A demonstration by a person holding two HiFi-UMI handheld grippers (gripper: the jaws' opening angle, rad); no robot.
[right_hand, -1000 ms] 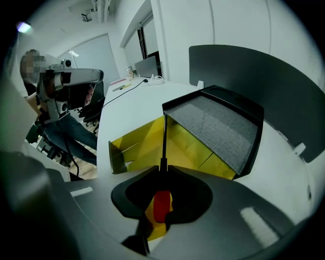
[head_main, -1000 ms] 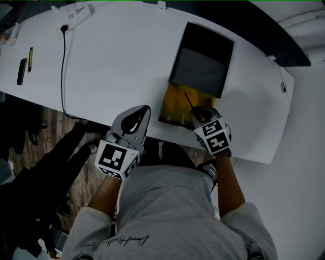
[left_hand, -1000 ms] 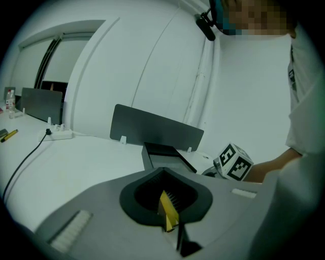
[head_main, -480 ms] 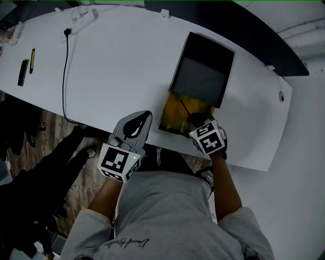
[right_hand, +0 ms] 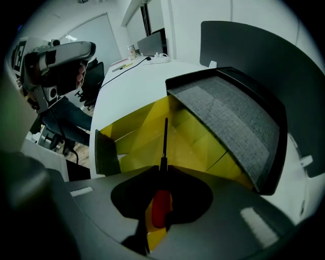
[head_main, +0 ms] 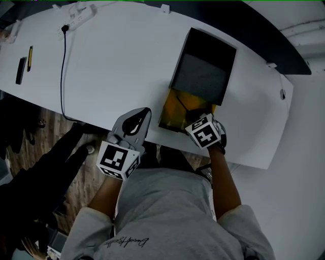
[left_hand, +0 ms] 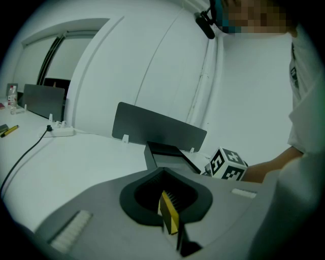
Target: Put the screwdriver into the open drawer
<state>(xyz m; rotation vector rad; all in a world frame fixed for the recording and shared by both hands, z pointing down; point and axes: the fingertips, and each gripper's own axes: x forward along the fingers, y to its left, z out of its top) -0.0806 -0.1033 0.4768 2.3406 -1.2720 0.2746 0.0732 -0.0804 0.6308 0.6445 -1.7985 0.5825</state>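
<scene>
The drawer [head_main: 175, 109] stands pulled out of a black box [head_main: 203, 66] at the table's near edge, and its inside is yellow [right_hand: 152, 134]. My right gripper [head_main: 197, 119] hangs just above the drawer's front, pointing steeply down into it. It is shut on the screwdriver's red handle [right_hand: 161, 208]. The black shaft [right_hand: 165, 139] sticks out beyond the jaws over the yellow floor; in the head view the shaft [head_main: 182, 101] is a thin dark line. My left gripper [head_main: 136, 121] rests at the table edge left of the drawer, shut and holding nothing.
A grey felt pad [right_hand: 228, 119] covers the box top. A power strip [head_main: 78, 11] with a black cable [head_main: 62, 66] lies far left, with two pens [head_main: 21, 71] beyond it. A dark divider panel [left_hand: 157, 129] stands at the table's back. A black chair [head_main: 45, 172] sits lower left.
My right gripper has sunk toward the drawer and tipped more steeply, taking the screwdriver's shaft deeper over the yellow inside. The left gripper has stayed put.
</scene>
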